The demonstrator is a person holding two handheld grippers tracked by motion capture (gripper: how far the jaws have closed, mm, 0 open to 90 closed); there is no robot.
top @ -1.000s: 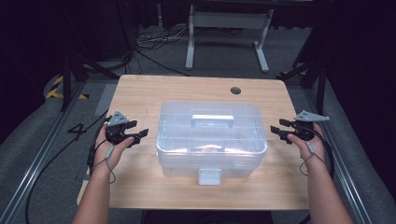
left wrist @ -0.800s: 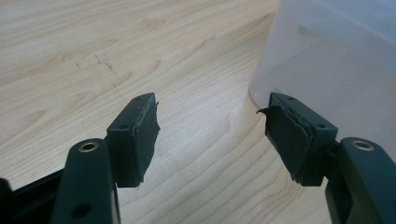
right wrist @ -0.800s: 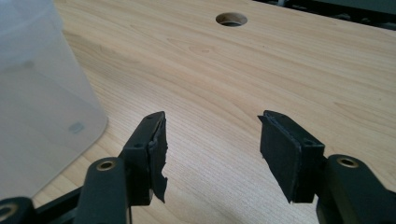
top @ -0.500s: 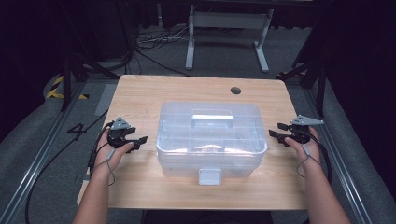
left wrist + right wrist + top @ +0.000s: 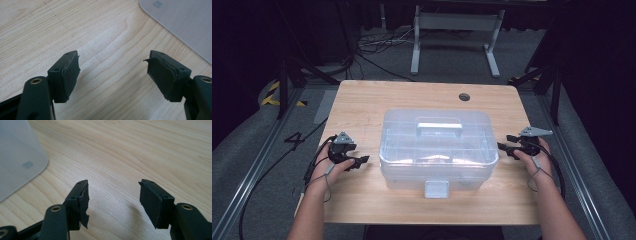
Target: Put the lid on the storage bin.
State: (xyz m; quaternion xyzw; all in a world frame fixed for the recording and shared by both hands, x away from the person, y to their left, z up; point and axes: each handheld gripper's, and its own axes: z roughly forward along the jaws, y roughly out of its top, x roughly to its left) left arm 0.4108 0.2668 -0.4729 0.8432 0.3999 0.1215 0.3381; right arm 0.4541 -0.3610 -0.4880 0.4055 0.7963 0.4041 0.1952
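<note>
Both grippers [image 5: 361, 161] [image 5: 504, 148] flank clear box [image 5: 437, 145], seemingly apart, fingers [image 5: 68, 72] spread.

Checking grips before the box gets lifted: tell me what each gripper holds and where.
Nothing is held. The left gripper and right gripper are open over bare table, either side of the clear box.

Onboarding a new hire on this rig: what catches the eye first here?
The clear plastic box with a handle on its lid sits mid-table, latch tab facing the person. A hand-held tool flanks it on each side: the left tool and right tool, both pointing inward at the box, jaws open and holding nothing. The wooden table has a round hole near its far edge.
</note>
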